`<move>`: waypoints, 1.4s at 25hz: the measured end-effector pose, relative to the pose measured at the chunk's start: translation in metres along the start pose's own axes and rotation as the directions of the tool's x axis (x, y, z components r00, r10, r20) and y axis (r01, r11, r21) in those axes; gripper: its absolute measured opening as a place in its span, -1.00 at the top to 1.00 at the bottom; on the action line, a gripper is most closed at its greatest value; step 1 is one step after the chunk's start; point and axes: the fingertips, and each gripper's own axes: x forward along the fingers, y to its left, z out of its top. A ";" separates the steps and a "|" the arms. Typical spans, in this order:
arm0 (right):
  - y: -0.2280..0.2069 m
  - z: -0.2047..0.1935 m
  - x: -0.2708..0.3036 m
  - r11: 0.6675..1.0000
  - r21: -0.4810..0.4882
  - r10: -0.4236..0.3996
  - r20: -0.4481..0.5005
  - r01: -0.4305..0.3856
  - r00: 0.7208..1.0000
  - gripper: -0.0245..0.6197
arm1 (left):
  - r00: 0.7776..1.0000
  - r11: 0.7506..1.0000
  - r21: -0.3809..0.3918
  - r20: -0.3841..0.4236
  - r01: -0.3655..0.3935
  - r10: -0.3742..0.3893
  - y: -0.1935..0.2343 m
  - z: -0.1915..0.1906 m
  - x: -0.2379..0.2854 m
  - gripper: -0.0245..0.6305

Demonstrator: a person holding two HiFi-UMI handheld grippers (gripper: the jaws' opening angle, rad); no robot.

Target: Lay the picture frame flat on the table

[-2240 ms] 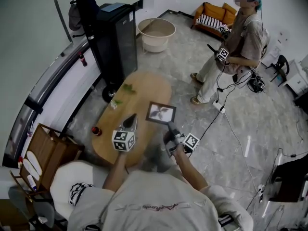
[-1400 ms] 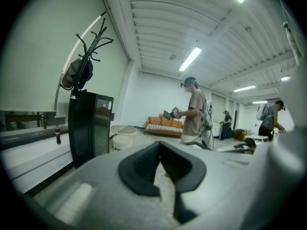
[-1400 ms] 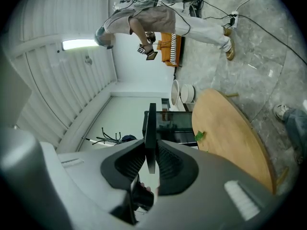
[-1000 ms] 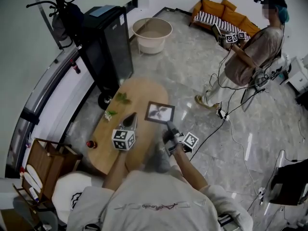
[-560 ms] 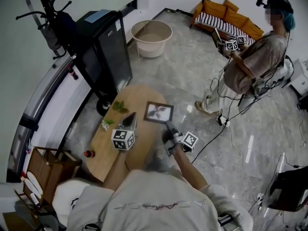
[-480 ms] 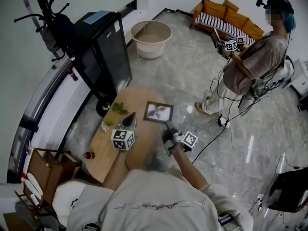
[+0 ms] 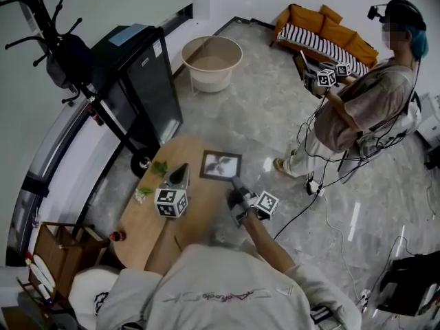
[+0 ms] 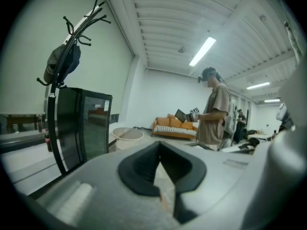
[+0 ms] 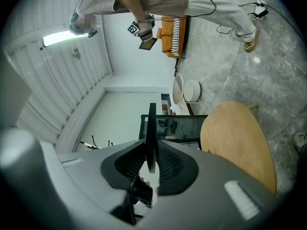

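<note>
The picture frame (image 7: 221,165) has a dark border round a white picture with dark leafy shapes, and the table (image 7: 141,222) is pale honey wood. The sofa (image 7: 326,26) is orange with a black-and-white striped cushion, the cabinet (image 7: 141,74) black, the tub (image 7: 206,81) beige, the floor (image 7: 275,115) grey marbled stone, and the standing person (image 7: 357,108) wears tan

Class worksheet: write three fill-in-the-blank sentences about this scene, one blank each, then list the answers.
1. The picture frame is clamped edge-on between the jaws of the ___ gripper.
2. The left gripper has its jaws together and holds ___.
3. The sofa by the far wall is coloured ___.

Missing words: right; nothing; orange.
</note>
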 end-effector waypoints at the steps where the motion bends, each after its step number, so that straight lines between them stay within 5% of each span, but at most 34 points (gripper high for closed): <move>1: -0.001 0.004 0.003 1.000 0.002 0.000 -0.006 0.000 1.000 0.70 | 1.000 1.000 -0.005 -0.004 -0.004 0.004 0.001 -0.002 0.005 0.93; 11: -0.022 0.033 0.023 1.000 0.023 -0.019 -0.019 0.020 1.000 0.70 | 0.998 0.998 -0.018 -0.028 -0.060 0.059 0.018 -0.010 0.027 0.93; 35: -0.082 -0.004 0.062 0.993 0.073 -0.083 -0.069 0.088 0.994 0.70 | 0.988 0.993 -0.076 -0.131 -0.091 0.081 0.068 -0.071 0.016 0.93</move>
